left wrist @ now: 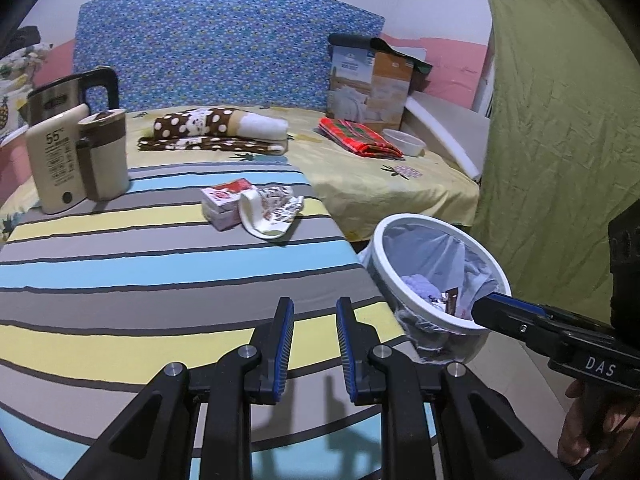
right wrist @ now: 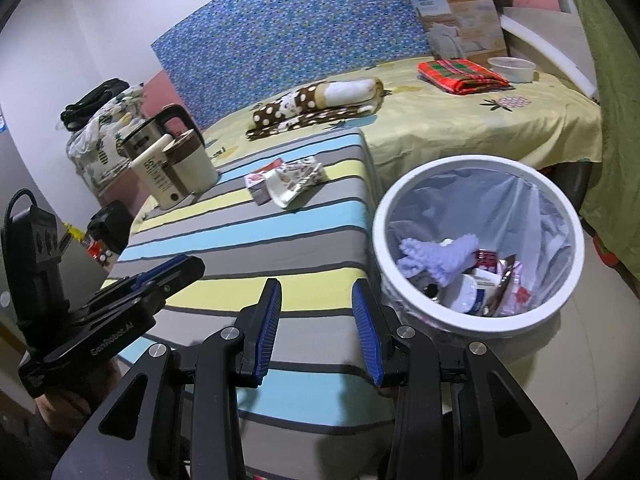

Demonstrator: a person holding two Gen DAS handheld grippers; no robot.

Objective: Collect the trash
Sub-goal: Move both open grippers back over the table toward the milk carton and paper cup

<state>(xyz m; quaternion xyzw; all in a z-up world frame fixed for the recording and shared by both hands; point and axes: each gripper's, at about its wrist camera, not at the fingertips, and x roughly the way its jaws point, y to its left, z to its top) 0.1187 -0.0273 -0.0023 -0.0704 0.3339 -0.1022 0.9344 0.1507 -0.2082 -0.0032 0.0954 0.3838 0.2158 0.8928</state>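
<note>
The remaining trash lies at the centre of the striped table surface [left wrist: 120, 264]: a small red-and-white carton [left wrist: 225, 204] with a crumpled printed wrapper [left wrist: 276, 210] draped against its right side, the two touching. In the right wrist view the same pair sits in the upper middle of the frame, left of the bin. Judge the wrapper to be light, soft and easily deformed; it will likely collapse under the pads, so take it at the bunched middle rather than a loose edge. Judge the carton to be light and fairly stiff but crushable; grip it across its narrow faces. The white waste bin [right wrist: 476, 320], lined with a clear bag [right wrist: 516, 208], stands on the floor just beside the table's right edge and already holds a lilac knitted item [right wrist: 436, 258] and assorted packaging. Your left gripper [left wrist: 315, 344] hangs above the near table edge with jaws slightly apart and nothing between them. Your right gripper [right wrist: 316, 328] has jaws moderately apart, also empty, close to the bin rim. Beyond, at upper left, stand a cream tube [left wrist: 56, 160], a lidded cup [left wrist: 106, 152] and a kettle [left wrist: 68, 94]; leave these in place.
</note>
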